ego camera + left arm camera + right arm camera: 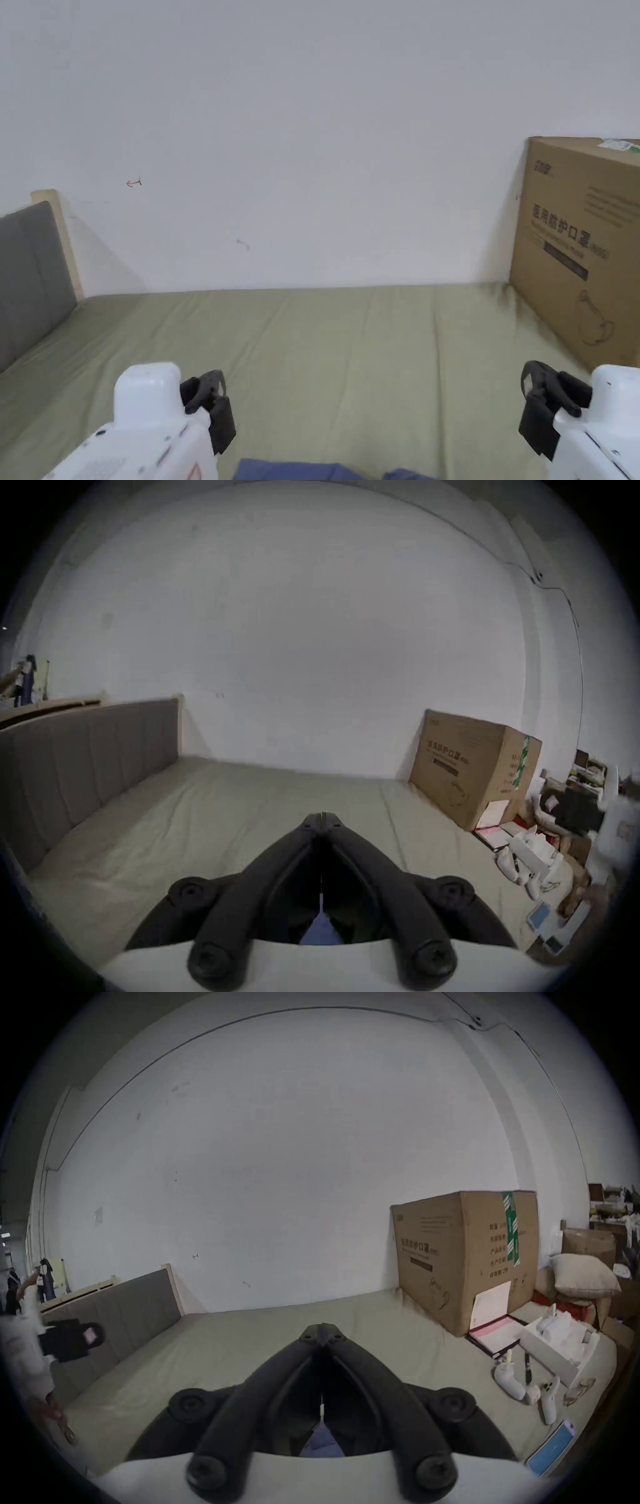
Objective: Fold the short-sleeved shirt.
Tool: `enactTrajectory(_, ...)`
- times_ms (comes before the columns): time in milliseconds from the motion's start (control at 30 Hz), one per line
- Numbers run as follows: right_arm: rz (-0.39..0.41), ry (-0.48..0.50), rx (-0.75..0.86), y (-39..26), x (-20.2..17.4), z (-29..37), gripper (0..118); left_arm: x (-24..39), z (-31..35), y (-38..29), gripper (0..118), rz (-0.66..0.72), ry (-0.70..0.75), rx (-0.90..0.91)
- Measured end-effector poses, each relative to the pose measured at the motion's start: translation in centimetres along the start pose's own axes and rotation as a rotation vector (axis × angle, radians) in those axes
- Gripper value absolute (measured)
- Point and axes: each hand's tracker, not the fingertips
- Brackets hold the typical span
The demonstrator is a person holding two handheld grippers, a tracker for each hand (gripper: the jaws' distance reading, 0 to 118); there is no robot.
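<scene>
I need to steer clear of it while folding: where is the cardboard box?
In the head view the cardboard box stands at the right, on the far right corner of the green bed sheet, against the white wall.

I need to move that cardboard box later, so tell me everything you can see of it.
The cardboard box is large, brown and closed, with dark print on its long face and green-and-white tape down its end. It stands upright on the green sheet at the bed's far right corner, beside the white wall. A pale paper sheet leans against its end.
</scene>
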Motion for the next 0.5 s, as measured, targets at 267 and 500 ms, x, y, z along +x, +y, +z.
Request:
enactTrajectory(267, 0.029, 0.017, -0.142, -2.8, 1.2, -4.9, 0, -7.2, -22.1, -3.0, 9, 0.021, -0.034, -0.814)
enactTrajectory(500, -0.006, -0.01, -0.262, -5.5, 3.2, -7.8, 0, -9.2, -29.7, -13.8, 113, 0.083, 0.043, -0.966)
